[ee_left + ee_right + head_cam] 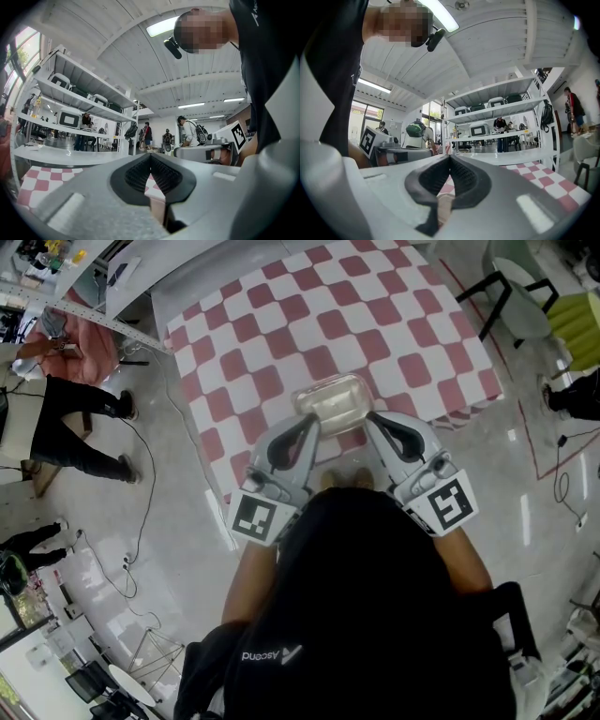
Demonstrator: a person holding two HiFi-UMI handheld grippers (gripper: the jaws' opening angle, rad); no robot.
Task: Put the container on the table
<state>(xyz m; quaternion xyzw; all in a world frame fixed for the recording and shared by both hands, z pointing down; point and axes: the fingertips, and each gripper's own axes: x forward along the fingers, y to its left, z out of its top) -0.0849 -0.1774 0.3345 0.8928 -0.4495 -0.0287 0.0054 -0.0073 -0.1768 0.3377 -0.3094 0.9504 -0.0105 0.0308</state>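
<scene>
The head view looks steeply down from above the person onto the checkered table [375, 324], the left gripper [312, 423] and the right gripper [370, 420]. Each gripper view sits just behind its own jaws, facing level over the same table toward shelving [79, 101].

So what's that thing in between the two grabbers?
The clear container lies between the tips of the left gripper and the right gripper, at the near edge of the checkered table. The head view shows it.
</scene>
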